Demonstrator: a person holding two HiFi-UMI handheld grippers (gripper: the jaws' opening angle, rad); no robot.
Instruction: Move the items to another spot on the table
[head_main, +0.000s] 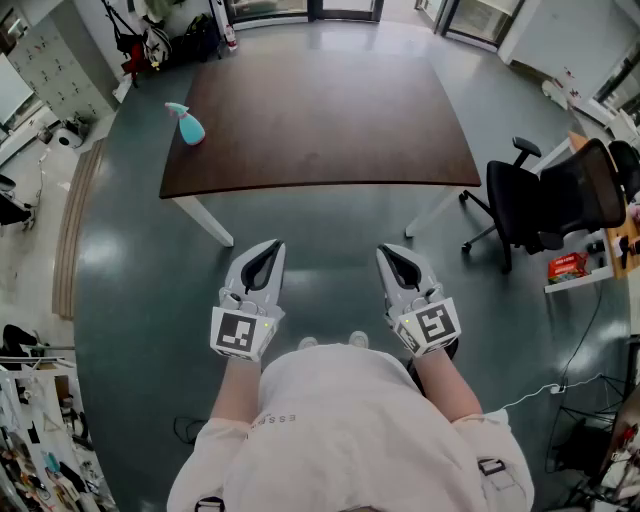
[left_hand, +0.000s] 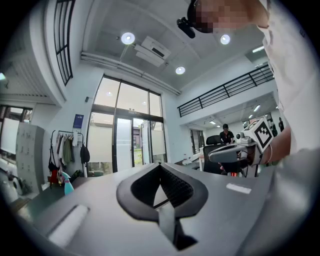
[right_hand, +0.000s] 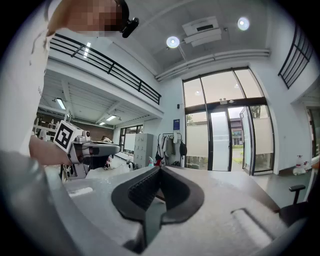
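Dark brown wood tops the table (head_main: 330, 120), which stands on white legs on a grey-green floor (head_main: 130, 260). The only item on it is a light blue spray bottle (head_main: 186, 124), which stands close to the table's left edge; the rest of the tabletop is bare wood.

Both grippers hover short of the table's near edge, over the floor and close to the person's body, well apart from the bottle. The left gripper (head_main: 267, 247) points toward the table's near-left leg. Its own view shows its ribbed black pads meeting at the tip with nothing between them, so it is closed and empty. The right gripper (head_main: 391, 252) points toward the table's near-right part, level with the left one. Its jaws are likewise pressed together and hold nothing. Each carries its marker cube at the rear, near the wrist.

A black office chair (head_main: 540, 205) stands off the table's near-right corner, clear of it. In the left gripper view the bottle appears small at the far left, beyond the table surface.
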